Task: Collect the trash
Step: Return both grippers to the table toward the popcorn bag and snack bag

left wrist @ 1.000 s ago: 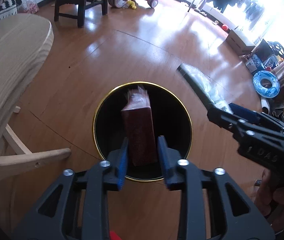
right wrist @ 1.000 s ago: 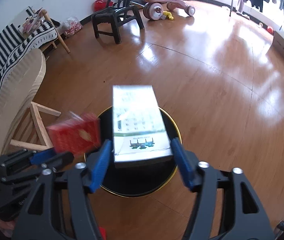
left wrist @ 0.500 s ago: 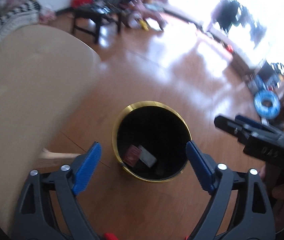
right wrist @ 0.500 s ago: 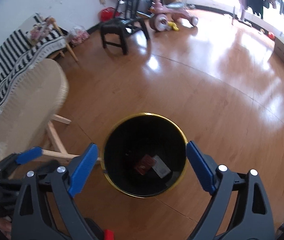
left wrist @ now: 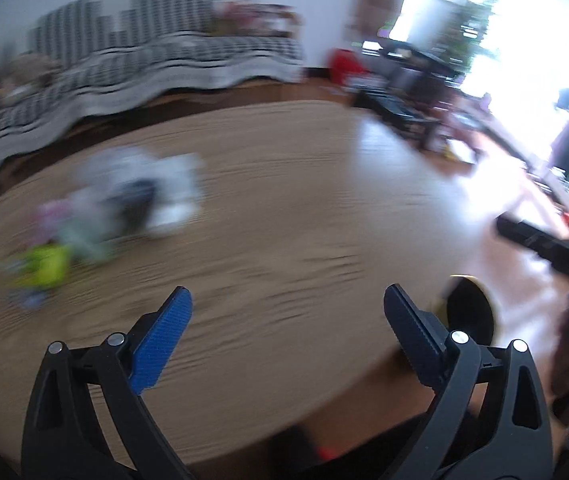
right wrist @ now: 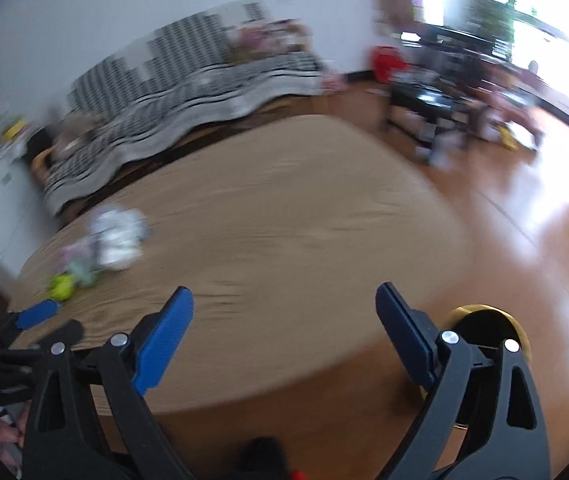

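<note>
Both views are motion-blurred. My left gripper (left wrist: 286,322) is open and empty over the near edge of a round wooden table (left wrist: 284,208). My right gripper (right wrist: 284,320) is open and empty over the same table (right wrist: 268,216). A blurred heap of trash, white and dark wrappers (left wrist: 140,192) and a yellow-green piece (left wrist: 44,268), lies at the table's far left; it also shows in the right wrist view (right wrist: 116,236). The black bin with a gold rim (left wrist: 470,312) stands on the floor at the lower right (right wrist: 484,320).
A striped sofa (left wrist: 144,64) runs along the white wall behind the table. Dark chairs (right wrist: 436,100) and toys stand on the wooden floor at the right. The other gripper shows at the right edge of the left wrist view (left wrist: 556,248).
Both grippers let the red box and the white box drop into the bin, opened wide, then swung up and left from the bin to face the table and the trash heap.
</note>
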Action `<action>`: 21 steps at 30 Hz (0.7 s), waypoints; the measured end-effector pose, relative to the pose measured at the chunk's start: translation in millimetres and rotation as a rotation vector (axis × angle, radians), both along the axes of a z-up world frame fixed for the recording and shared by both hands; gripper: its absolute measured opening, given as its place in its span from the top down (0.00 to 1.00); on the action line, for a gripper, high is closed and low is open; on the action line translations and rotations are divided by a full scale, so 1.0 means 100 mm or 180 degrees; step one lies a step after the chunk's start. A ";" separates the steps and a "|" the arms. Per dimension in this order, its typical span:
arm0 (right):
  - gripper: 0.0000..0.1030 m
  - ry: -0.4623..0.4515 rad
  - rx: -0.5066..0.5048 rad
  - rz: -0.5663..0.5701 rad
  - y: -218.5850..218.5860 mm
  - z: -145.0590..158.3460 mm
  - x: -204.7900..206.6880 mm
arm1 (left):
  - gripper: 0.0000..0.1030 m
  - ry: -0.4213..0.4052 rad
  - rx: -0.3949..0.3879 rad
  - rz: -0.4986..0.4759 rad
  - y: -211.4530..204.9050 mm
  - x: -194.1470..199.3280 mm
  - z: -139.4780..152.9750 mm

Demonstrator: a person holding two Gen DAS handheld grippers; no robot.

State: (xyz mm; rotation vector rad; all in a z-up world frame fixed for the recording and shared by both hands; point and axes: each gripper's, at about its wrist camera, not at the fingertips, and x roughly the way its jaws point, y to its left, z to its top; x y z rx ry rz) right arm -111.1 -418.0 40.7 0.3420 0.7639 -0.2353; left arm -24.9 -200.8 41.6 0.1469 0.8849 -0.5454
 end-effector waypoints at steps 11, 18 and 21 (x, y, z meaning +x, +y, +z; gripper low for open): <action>0.13 0.0039 0.0136 0.0930 1.60 -0.01 1.30 | 0.09 -0.0104 0.0102 0.1160 1.85 0.70 -0.17; 0.13 0.0083 -0.0009 0.1016 1.79 -0.39 1.83 | 0.09 -0.0101 0.0028 0.1164 1.94 1.03 -0.46; 0.13 0.0212 0.0000 0.1076 1.86 -0.56 2.03 | 0.09 -0.0093 0.0043 0.1098 1.91 1.18 -0.56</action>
